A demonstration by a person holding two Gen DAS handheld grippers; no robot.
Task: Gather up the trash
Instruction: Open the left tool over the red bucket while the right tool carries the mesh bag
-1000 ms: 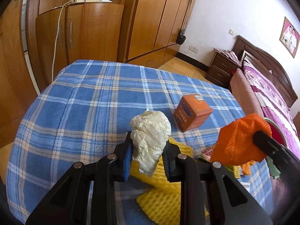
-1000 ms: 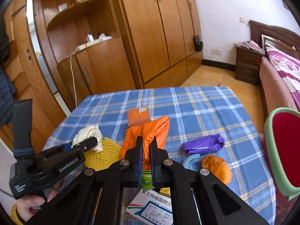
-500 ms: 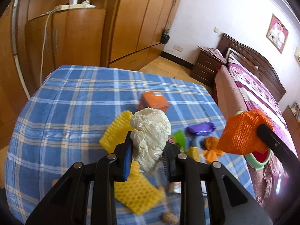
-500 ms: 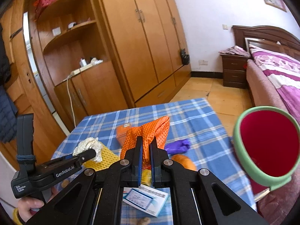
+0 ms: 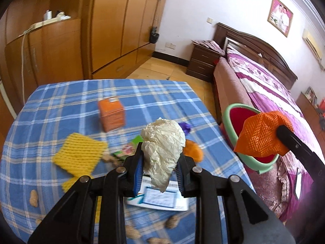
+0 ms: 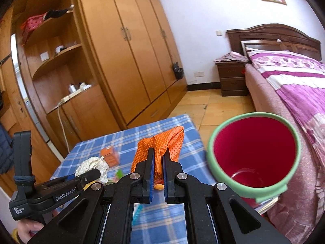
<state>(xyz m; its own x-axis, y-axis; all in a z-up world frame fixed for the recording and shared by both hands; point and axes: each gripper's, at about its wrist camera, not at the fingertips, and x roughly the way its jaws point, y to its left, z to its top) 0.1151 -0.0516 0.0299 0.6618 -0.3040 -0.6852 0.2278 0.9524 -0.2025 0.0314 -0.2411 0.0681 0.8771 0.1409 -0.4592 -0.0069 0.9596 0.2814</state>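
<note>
Between left fingers (image 5: 158, 170) crumpled paper (image 5: 162, 144) pinched, right fingers (image 6: 157, 162) clamping orange mesh (image 6: 160, 142).

Both grippers, left gripper (image 5: 159, 170) and right gripper (image 6: 157, 172), are built of black plastic, fitted with blue pads and silver screws; "GenRobot.AI" is printed in white.

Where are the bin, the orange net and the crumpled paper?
bin (image 6: 292, 130): right wrist view, green rim.
orange net (image 6: 174, 142): right wrist view, upper mesh.
crumpled paper (image 5: 162, 142): left wrist view, middle of the wad.
</note>
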